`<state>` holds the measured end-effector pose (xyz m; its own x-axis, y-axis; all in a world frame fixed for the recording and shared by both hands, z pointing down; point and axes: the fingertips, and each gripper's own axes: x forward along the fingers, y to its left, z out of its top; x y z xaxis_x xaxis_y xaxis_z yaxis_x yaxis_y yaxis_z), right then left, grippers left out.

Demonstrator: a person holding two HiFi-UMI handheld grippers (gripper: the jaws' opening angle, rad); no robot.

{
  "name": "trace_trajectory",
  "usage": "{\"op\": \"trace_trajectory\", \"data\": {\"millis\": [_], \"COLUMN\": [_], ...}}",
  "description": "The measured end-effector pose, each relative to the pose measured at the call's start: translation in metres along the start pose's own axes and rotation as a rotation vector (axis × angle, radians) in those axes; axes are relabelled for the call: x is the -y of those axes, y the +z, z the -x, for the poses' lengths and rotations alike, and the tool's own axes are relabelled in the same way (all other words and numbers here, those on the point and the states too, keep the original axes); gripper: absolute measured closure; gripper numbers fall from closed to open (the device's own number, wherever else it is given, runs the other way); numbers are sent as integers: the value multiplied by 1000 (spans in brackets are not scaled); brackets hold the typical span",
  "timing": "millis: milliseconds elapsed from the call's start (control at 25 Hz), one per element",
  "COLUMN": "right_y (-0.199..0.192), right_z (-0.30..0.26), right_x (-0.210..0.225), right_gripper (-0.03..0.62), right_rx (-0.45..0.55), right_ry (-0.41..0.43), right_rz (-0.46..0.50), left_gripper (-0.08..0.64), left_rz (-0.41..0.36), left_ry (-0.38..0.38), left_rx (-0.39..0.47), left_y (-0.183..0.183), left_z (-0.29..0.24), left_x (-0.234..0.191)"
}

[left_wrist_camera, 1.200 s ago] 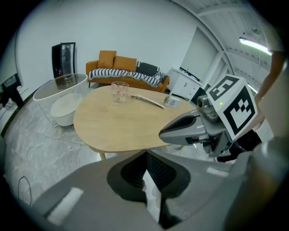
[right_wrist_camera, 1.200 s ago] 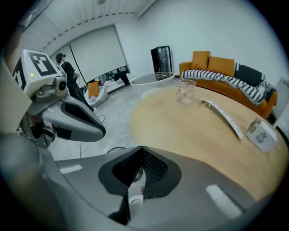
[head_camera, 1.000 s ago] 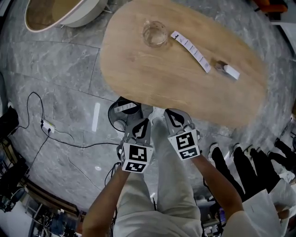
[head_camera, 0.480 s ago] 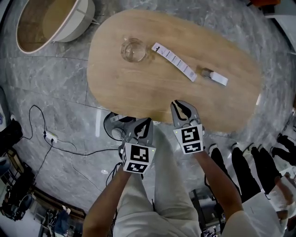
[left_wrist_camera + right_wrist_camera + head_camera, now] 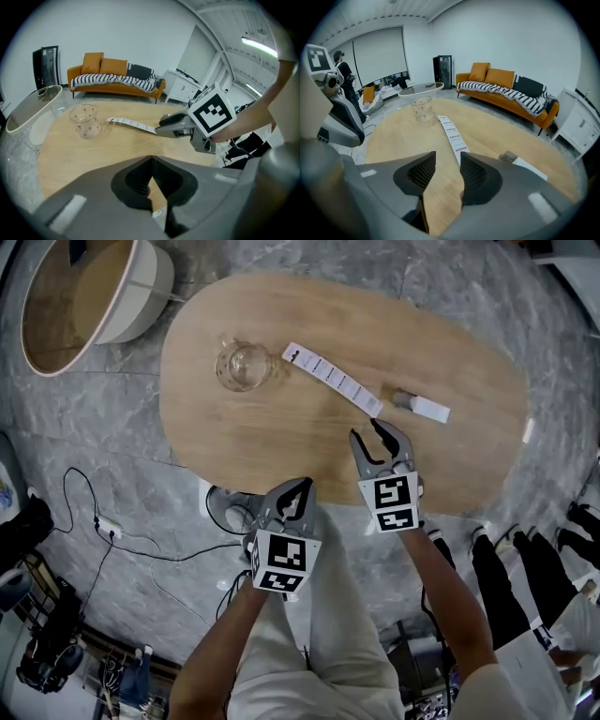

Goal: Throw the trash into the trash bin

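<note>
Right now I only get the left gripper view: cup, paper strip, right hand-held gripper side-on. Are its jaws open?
Observer: Yes. The right hand-held gripper has just been opening its jaws. They stand apart with nothing between them, and the paper strip ends just ahead.
Operator: Other trash up there?
Observer: One small white packet, just past that gripper's tips, right of the strip's end.
Operator: Where do I drop it?
Observer: The trash bin stands on the floor at the near edge of the table. In the head view it is just left of the left hand-held gripper, with white scraps inside.
</note>
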<state>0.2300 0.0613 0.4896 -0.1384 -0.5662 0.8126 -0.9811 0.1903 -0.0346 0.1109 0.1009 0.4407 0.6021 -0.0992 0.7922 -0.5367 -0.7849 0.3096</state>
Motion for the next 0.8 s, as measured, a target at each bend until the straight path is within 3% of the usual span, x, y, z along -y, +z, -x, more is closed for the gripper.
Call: {"op": "trace_trajectory", "data": {"millis": [440, 800], "right_y": [-14, -21], "right_z": [-35, -57], "right_x": [35, 38], "right_gripper": [319, 273], "right_rx": [-89, -138], "right_ry": [7, 69], "right_rz": [73, 114], "left_gripper": [560, 560], "left_rz": [-3, 8], "left_ry": [-16, -12], "left_rx": [-19, -36], "left_y": [19, 15], "left_z": [-22, -23], "left_x": [3, 1]}}
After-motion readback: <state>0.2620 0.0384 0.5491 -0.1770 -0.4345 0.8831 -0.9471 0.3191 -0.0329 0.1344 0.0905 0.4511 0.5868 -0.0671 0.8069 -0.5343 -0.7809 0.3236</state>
